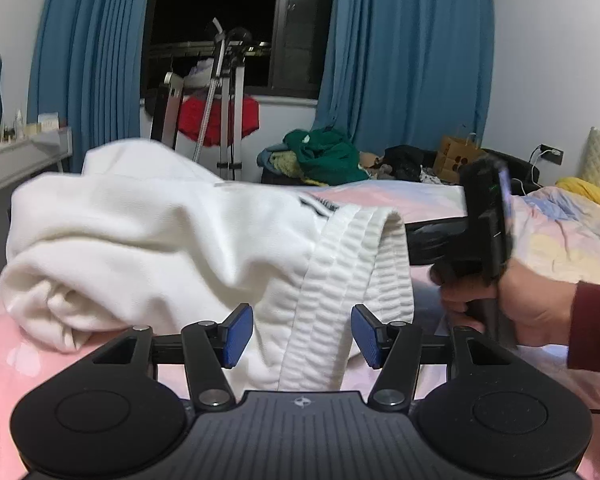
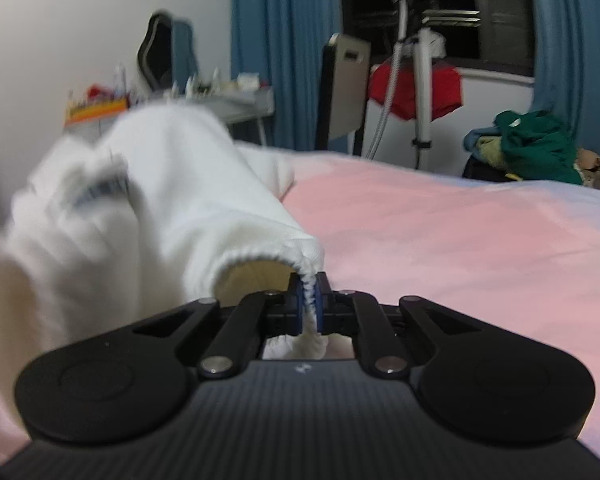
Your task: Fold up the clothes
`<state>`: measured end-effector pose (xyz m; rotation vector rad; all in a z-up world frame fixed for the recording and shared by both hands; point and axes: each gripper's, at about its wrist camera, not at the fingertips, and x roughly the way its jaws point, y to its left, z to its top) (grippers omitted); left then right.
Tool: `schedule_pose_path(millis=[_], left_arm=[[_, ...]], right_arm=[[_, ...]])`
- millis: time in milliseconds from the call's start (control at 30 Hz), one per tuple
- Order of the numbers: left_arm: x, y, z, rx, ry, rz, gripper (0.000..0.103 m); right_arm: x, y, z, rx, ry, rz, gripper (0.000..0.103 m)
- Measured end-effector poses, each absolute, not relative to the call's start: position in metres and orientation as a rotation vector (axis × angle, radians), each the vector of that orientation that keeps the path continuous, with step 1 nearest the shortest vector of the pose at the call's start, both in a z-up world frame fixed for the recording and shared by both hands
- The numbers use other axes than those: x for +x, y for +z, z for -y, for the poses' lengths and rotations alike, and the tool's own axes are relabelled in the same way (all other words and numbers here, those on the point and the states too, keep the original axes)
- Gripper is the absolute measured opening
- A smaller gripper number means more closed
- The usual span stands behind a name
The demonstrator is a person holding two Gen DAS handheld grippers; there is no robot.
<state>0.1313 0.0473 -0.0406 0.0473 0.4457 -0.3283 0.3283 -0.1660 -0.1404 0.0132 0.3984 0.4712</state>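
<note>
A white garment (image 1: 147,236) with a ribbed waistband (image 1: 340,292) lies bunched on the pink bed (image 1: 31,364). My left gripper (image 1: 302,334) stands open, its blue pads (image 1: 239,334) apart on either side of the hanging ribbed band without pressing it. To the right a hand in a dark red sleeve (image 1: 536,308) holds the other gripper's black body. In the right wrist view my right gripper (image 2: 308,307) is shut on the garment's hemmed edge (image 2: 259,260), which it holds lifted; the white cloth (image 2: 171,200) trails off blurred to the left.
The pink bed sheet (image 2: 440,248) stretches right. A pile of green clothes (image 1: 324,156) and a brown paper bag (image 1: 458,158) sit beyond the bed. A metal stand with a red cloth (image 1: 219,120) is by the dark window. A shelf (image 1: 23,160) stands left.
</note>
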Motion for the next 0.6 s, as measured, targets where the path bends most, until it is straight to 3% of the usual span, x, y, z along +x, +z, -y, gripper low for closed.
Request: schedule_pose_path(millis=[267,600], left_arm=[[0.104,-0.034,-0.030,0.168,-0.403,-0.325,0.073],[0.069,-0.042,0.001,0.373,-0.438,-0.244,0.075]], right_arm=[[0.243,-0.062,0.184,0.110,0.413,-0.239,0.008],[0.138,-0.031,0.212,0.178,0.167,-0.158,0.008]])
